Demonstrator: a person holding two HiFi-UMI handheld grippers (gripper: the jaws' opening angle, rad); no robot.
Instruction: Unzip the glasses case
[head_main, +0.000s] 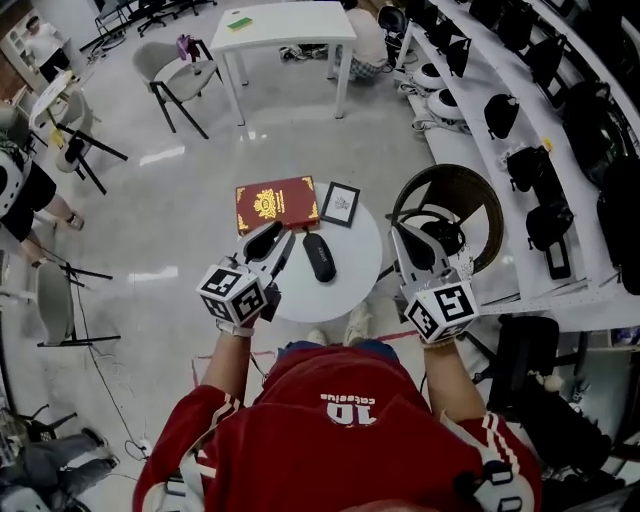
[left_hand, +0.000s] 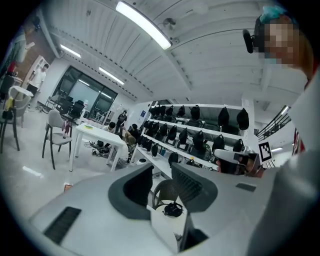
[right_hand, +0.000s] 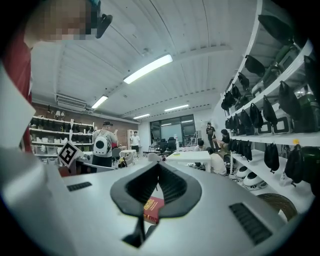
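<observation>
Two claws: left gripper (head_main: 272, 243) jaws slightly apart, empty; right gripper (head_main: 408, 240) jaws together, empty. One glasses case (head_main: 319, 257) lies on one round table (head_main: 355, 268), near one red book (head_main: 277, 204) and one framed picture (head_main: 340, 203).

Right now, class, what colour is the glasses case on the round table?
The glasses case is black, clearest in the head view.

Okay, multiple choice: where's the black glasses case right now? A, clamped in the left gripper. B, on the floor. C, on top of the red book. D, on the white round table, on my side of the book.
D: in the head view the glasses case lies on the bare top of the round table, on the person's side of the red book.
</observation>
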